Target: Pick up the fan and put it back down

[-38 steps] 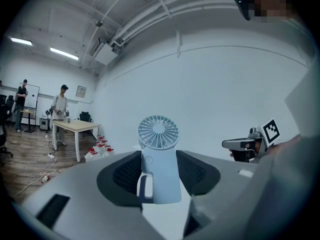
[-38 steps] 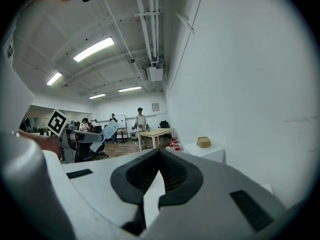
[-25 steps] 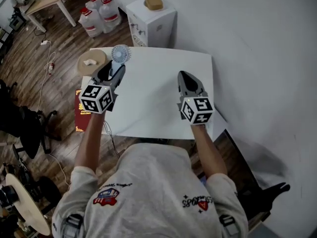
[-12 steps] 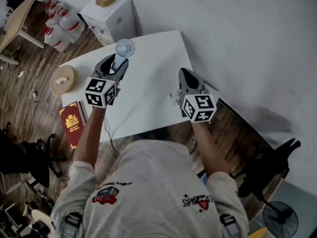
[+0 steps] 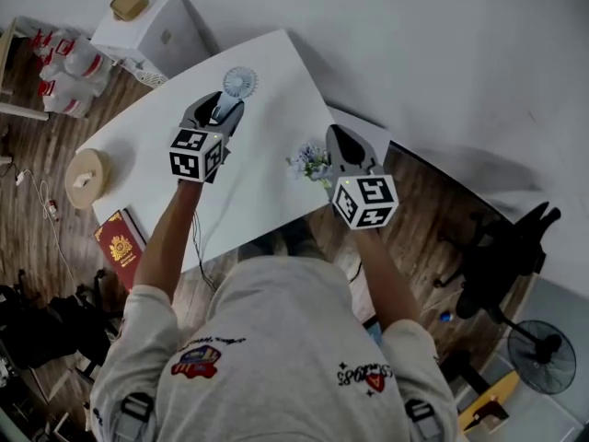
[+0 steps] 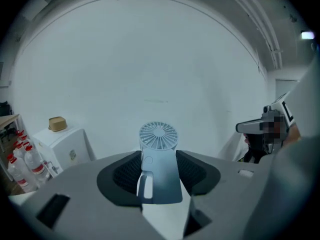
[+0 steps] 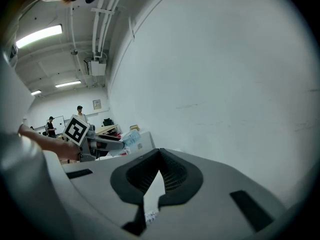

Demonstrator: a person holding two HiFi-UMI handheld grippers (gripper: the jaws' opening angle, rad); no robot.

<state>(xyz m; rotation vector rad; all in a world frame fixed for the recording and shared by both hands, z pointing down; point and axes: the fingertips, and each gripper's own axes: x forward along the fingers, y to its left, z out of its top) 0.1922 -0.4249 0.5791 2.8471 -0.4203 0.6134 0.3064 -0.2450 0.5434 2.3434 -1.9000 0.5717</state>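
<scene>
A small pale blue hand fan (image 6: 158, 164) with a round grille head (image 5: 239, 83) stands upright between the jaws of my left gripper (image 6: 159, 153), which is shut on its body. In the head view the left gripper (image 5: 221, 113) is over the far part of the white table (image 5: 267, 168). Whether the fan's base touches the table is hidden. My right gripper (image 5: 333, 134) hovers at the table's right edge, its jaws (image 7: 160, 151) shut with nothing in them, pointing toward the white wall.
A small bunch of flowers (image 5: 311, 162) lies just left of the right gripper. A round wooden object (image 5: 83, 178) sits at the table's left end. On the floor are a white cabinet (image 5: 152, 30), water bottles (image 5: 64, 53), a red booklet (image 5: 115, 238), a chair (image 5: 497, 256) and a standing fan (image 5: 543, 357).
The whole view has swung, so the table now lies diagonally. Both grippers have moved with it; the fan stays in the left gripper. The flowers have come into view beside the right gripper.
</scene>
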